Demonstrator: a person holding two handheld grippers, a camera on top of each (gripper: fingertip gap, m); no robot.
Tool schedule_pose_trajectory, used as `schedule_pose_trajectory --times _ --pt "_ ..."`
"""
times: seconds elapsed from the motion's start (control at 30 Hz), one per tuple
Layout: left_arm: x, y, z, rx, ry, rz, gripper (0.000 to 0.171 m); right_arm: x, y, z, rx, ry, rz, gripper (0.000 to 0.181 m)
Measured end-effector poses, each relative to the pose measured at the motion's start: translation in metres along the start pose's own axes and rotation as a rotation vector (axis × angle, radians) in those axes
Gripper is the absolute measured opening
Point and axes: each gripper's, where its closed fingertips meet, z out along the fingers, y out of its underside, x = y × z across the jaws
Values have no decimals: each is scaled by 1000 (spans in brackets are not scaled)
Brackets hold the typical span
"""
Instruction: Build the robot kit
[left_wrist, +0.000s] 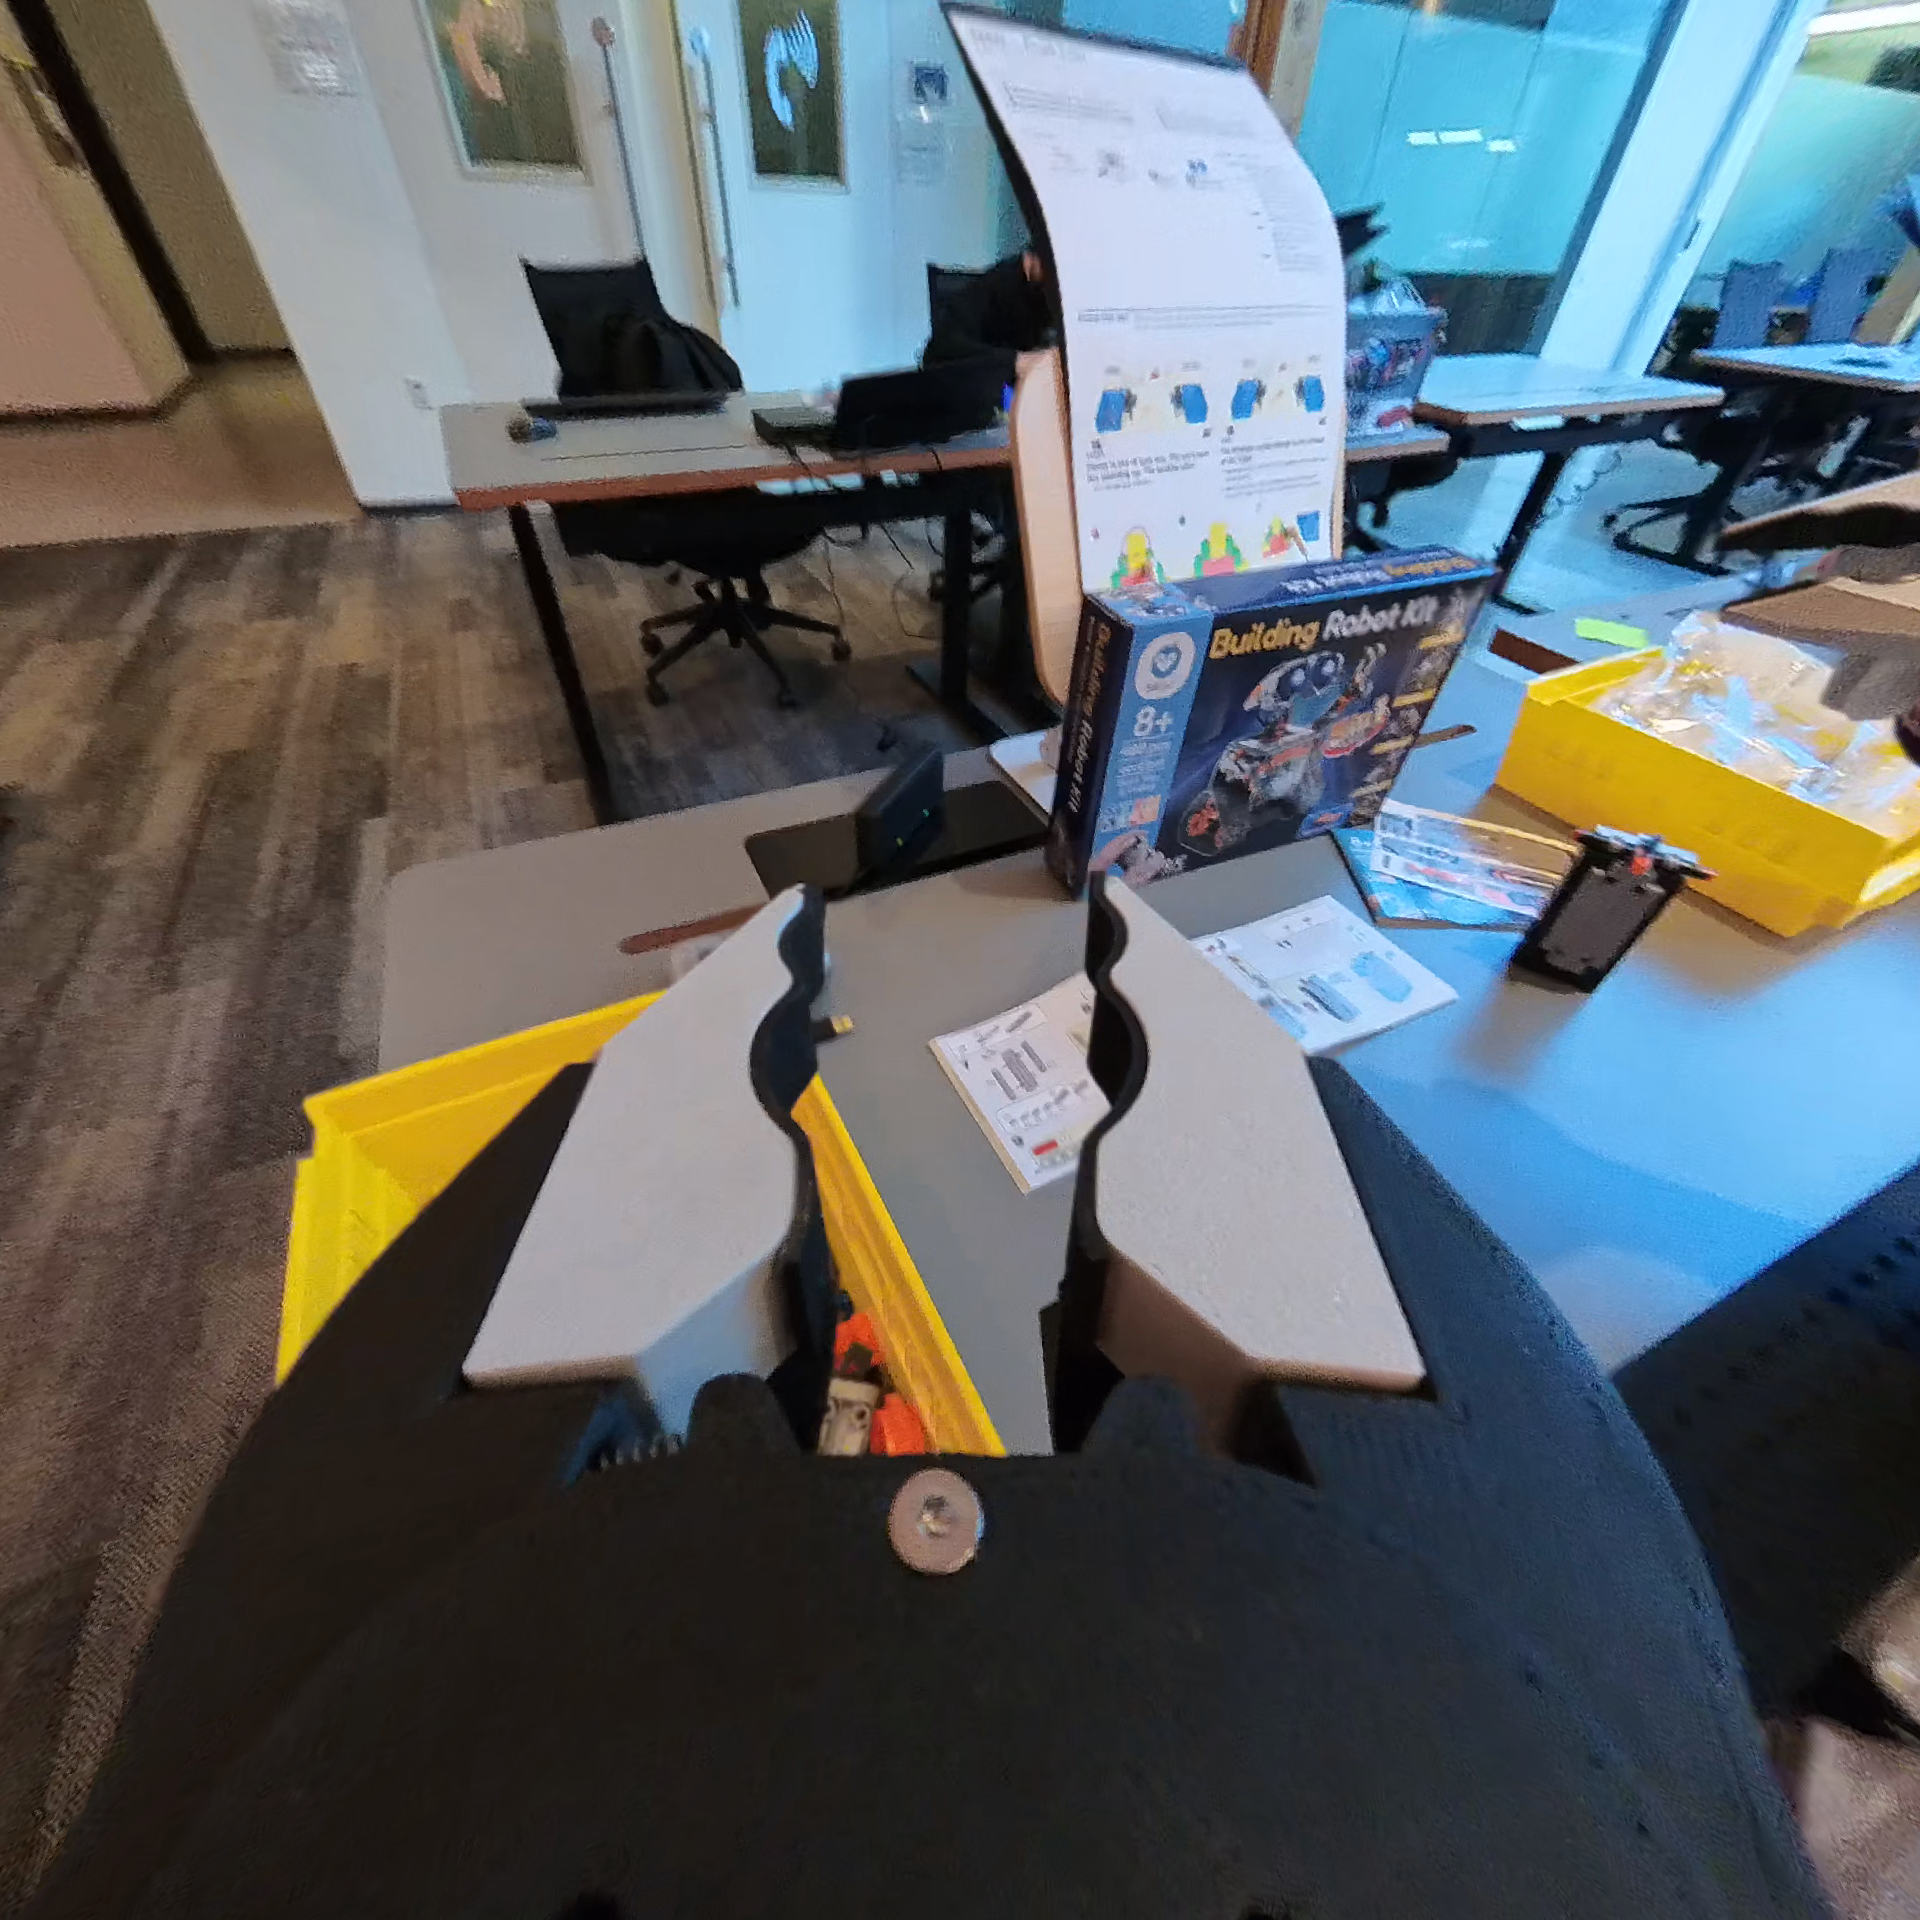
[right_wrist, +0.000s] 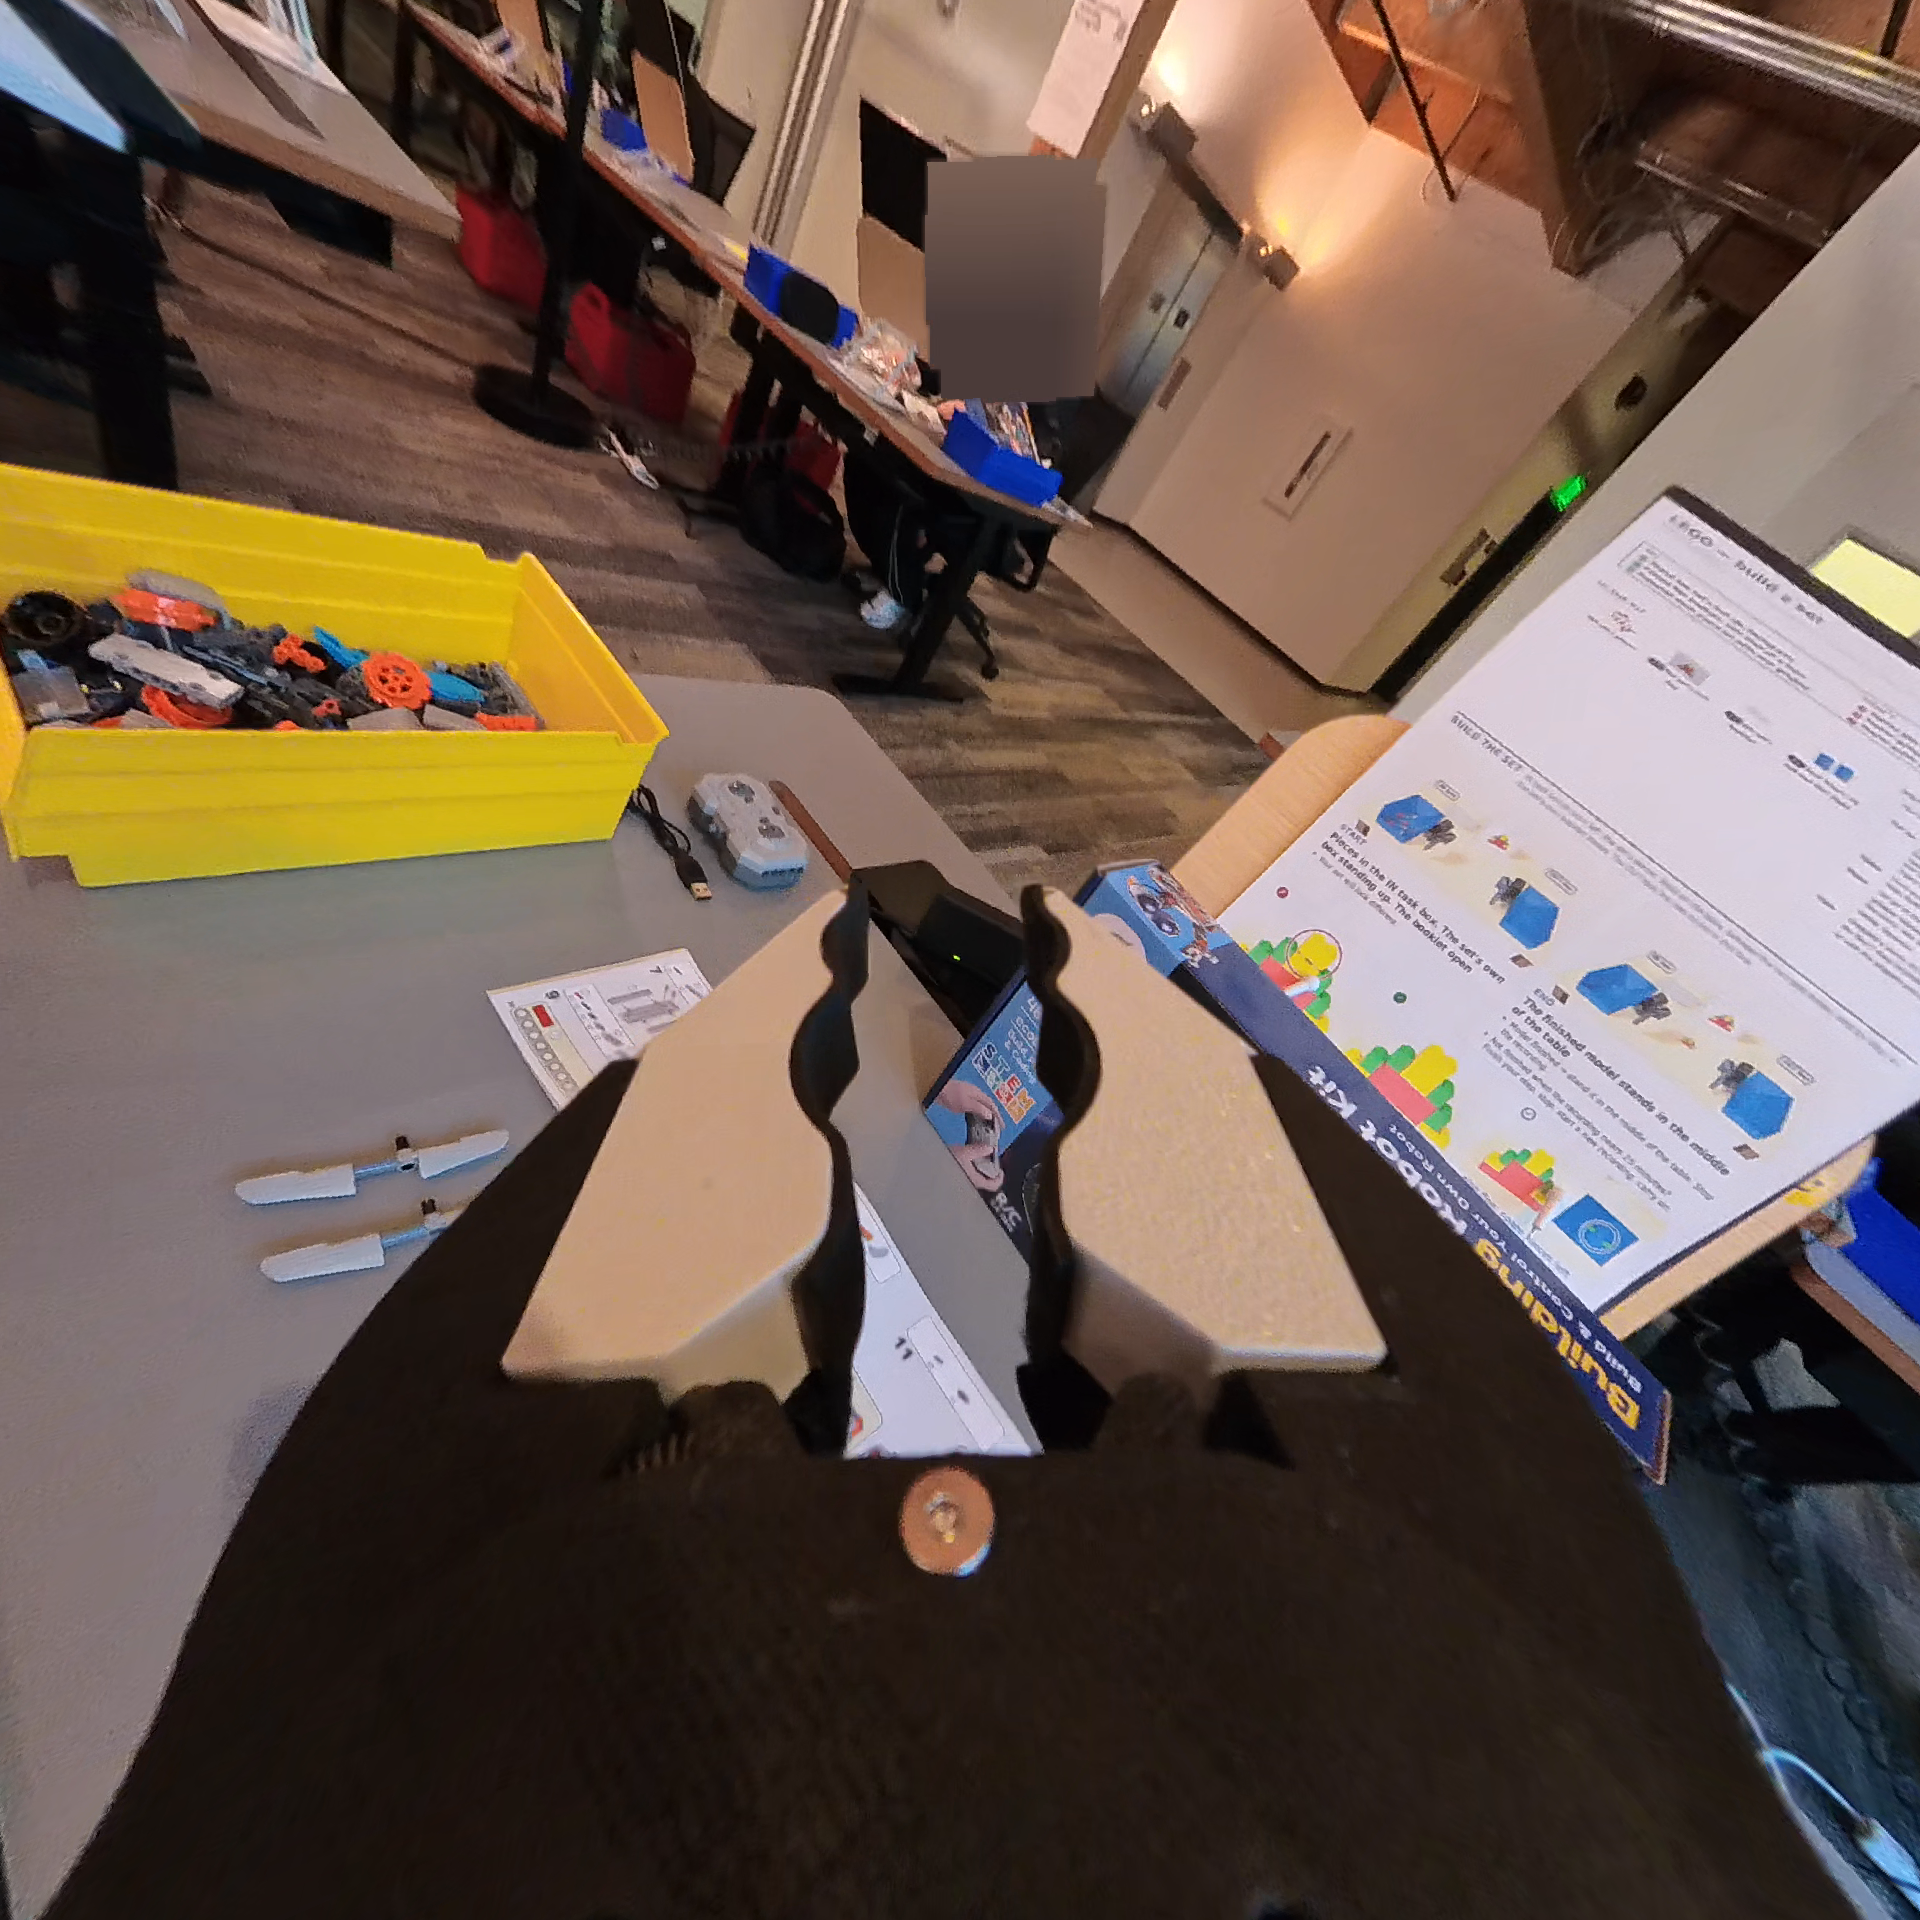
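My left gripper (left_wrist: 951, 904) is open and empty. It hovers over the grey table (left_wrist: 1558, 1091), above the near edge of a yellow bin (left_wrist: 416, 1122) of orange and grey building parts. Beyond it stands a blue robot kit box (left_wrist: 1257, 717). My right gripper (right_wrist: 945, 904) is open and empty, held above the table (right_wrist: 208, 1039) close to the same box (right_wrist: 1340, 1112). A printed sheet (right_wrist: 925, 1371) lies under it. The yellow bin of parts (right_wrist: 312, 769) sits far left. Two grey blade pieces (right_wrist: 364, 1169) lie to the gripper's left.
A large instruction sheet on a board (left_wrist: 1195, 312) stands behind the box. A second yellow bin with plastic bags (left_wrist: 1704, 790), a black part assembly (left_wrist: 1600, 914) and leaflets (left_wrist: 1320, 966) lie right. A grey remote (right_wrist: 748, 831) and USB cable (right_wrist: 675, 847) lie by the parts bin. There is about 35 cm between the tips of the two grippers.
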Motion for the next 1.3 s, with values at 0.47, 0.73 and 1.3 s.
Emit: schedule_pose_trajectory --times 0.47,0.73,1.3 --pt "-1 19 32 -155 -8 26 47 6 7 21 42 34 43 7" --pt "12 16 37 -162 -13 63 40 9 10 17 51 42 3 0" --pt "-9 59 43 -405 -113 67 37 55 15 -27 40 231 -58 0"
